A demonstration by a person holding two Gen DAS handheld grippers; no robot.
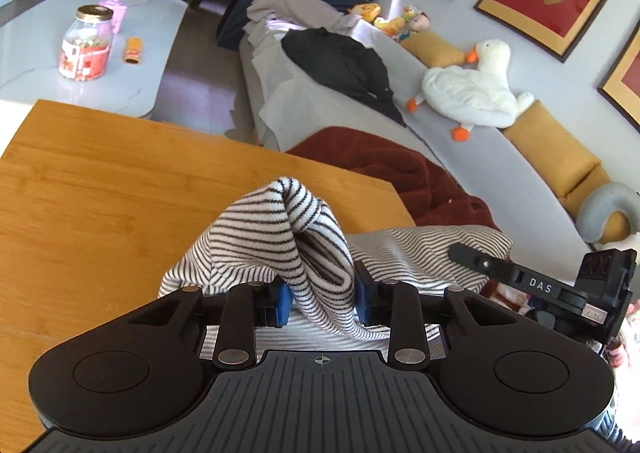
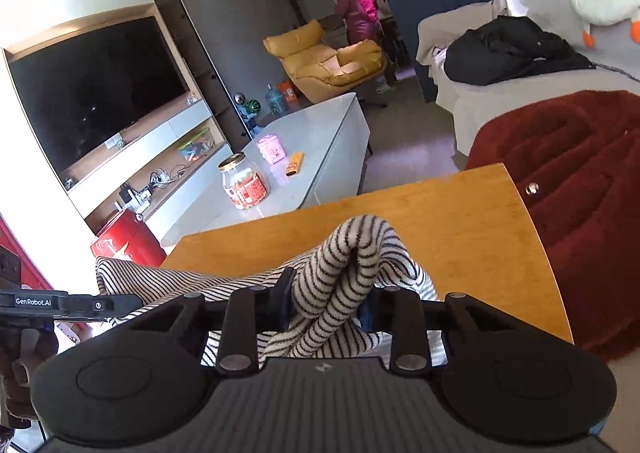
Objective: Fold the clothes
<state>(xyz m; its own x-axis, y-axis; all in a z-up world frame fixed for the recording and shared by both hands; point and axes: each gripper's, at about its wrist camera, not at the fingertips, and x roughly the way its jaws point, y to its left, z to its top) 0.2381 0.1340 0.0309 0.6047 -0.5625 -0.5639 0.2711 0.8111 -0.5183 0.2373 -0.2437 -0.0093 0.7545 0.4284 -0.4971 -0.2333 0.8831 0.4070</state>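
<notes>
Bamboo-toned wood makes up the surface [image 1: 100, 189], whose far edge and right corner border a rust-red blanket [image 2: 580, 181] and a grey sofa [image 1: 460, 141]. Most of the top lies bare beyond the cloth. A striped garment [image 1: 304, 229] rests at the near edge, bunched upward. The left gripper [image 1: 322, 303] is clamped on one raised fold, the right gripper [image 2: 328, 303] on another, fabric stretched between them.

A glass jar [image 1: 86, 43] stands on the pale coffee table [image 1: 36, 69] — a white plush goose [image 1: 472, 87] lies on the grey sofa [image 1: 496, 169], near a black jacket [image 1: 344, 61].
</notes>
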